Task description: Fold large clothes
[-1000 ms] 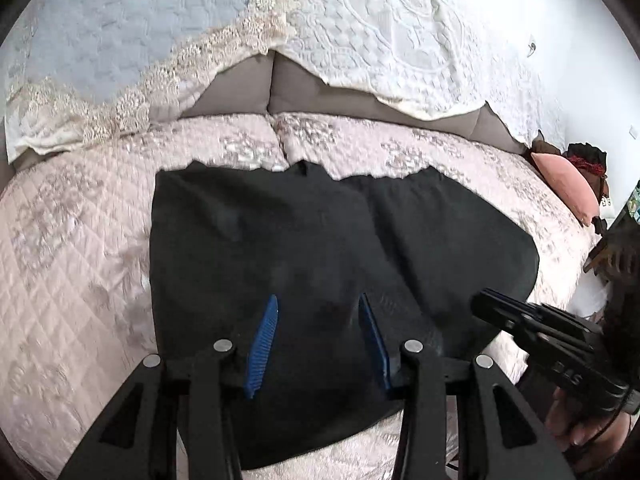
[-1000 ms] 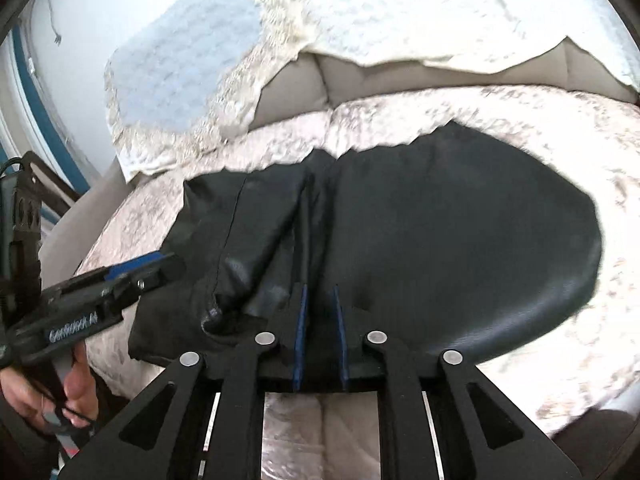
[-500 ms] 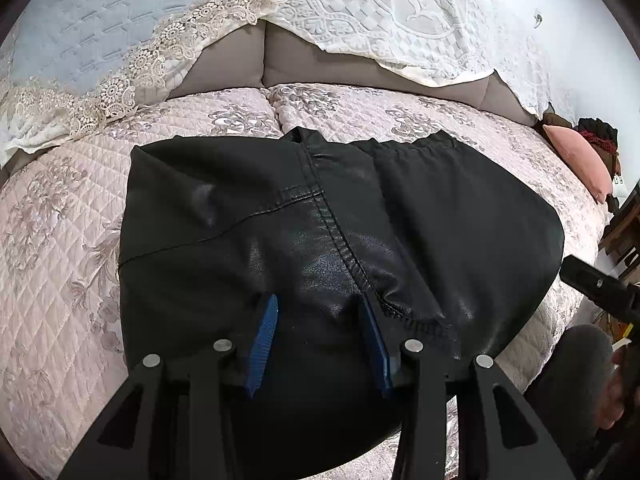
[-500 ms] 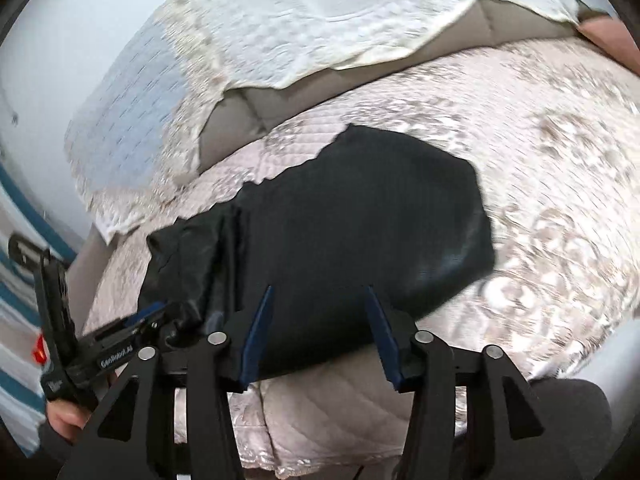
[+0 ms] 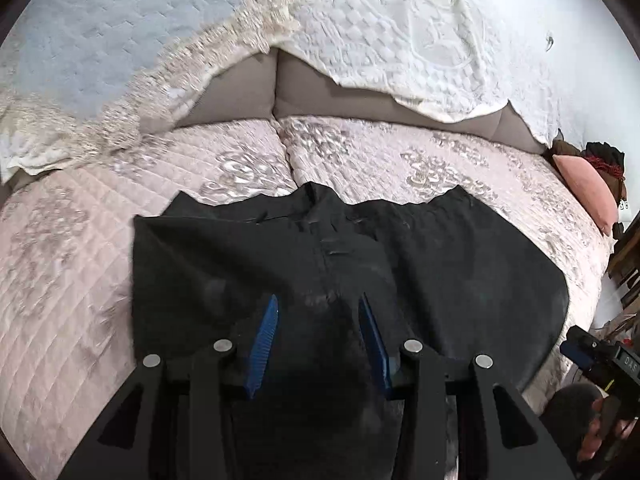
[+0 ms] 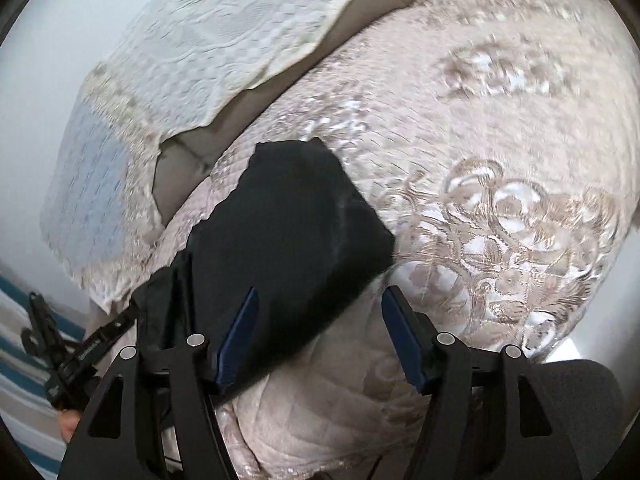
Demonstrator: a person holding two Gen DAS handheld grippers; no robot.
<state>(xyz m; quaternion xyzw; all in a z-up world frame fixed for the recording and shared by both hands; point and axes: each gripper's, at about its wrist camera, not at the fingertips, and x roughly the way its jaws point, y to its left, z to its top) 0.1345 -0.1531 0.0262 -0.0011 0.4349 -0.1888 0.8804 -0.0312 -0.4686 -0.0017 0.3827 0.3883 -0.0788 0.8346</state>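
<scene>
A large black leather-like garment (image 5: 340,280) lies folded on the pink quilted bed (image 5: 72,280). My left gripper (image 5: 318,304) is open, its blue pads hovering over the garment's near middle. My right gripper (image 6: 318,296) is open and empty over the garment's near right edge (image 6: 288,232), with one pad over the black cloth and the other over the quilt. The right gripper's body also shows at the lower right of the left wrist view (image 5: 600,360). The left gripper shows at the lower left of the right wrist view (image 6: 80,356).
A white lace cover (image 5: 400,32) and a pale blue one (image 5: 100,32) drape over the grey headboard (image 5: 240,96). A pink cushion (image 5: 584,184) lies at the bed's far right. The bed's near edge (image 6: 320,440) drops off just below the right gripper.
My right gripper opened, let go of the garment's edge and swung right. My left gripper stayed open and drew back up from the garment.
</scene>
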